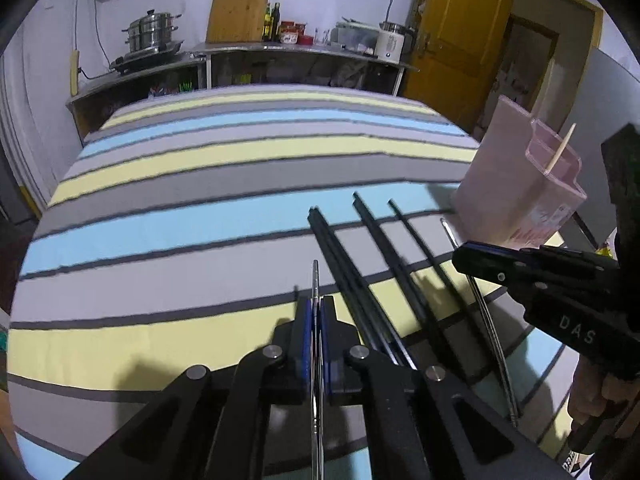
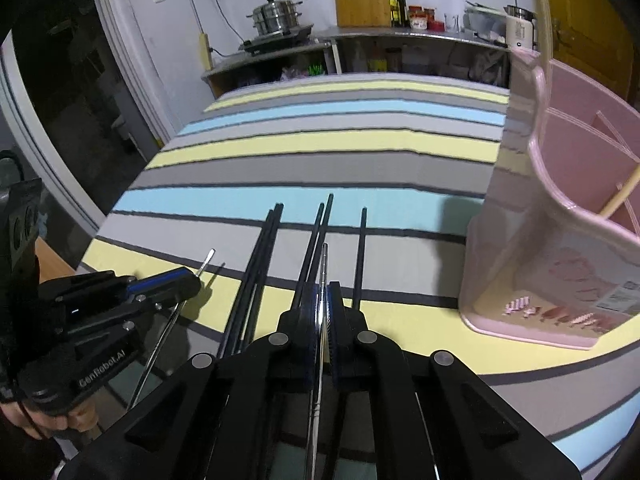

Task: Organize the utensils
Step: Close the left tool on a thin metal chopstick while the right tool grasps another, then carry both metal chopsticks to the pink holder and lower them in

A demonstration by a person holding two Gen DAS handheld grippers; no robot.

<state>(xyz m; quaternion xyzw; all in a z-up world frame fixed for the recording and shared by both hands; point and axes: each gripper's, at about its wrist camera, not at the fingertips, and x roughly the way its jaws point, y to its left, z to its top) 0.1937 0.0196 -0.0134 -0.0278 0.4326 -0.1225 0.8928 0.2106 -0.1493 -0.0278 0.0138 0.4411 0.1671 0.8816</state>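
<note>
Both tongs clenched, each on a thin silver metal utensil: left tongs [image 1: 316, 312], right tongs [image 2: 323, 300]. Pink plastic compartmented holder [image 2: 560, 216] stands right of both, nearer the right tongs; black chopsticks [image 2: 260, 272] lie lengthwise left of it on the striped tabletop [image 2: 320, 144].

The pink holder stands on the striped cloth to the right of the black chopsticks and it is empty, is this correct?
Not quite: the pink holder is not empty. The right wrist view shows a pale wooden stick leaning inside one of its compartments; the left wrist view shows it too. The rest is right: it stands on the striped cloth, to the right of the black chopsticks.
</note>
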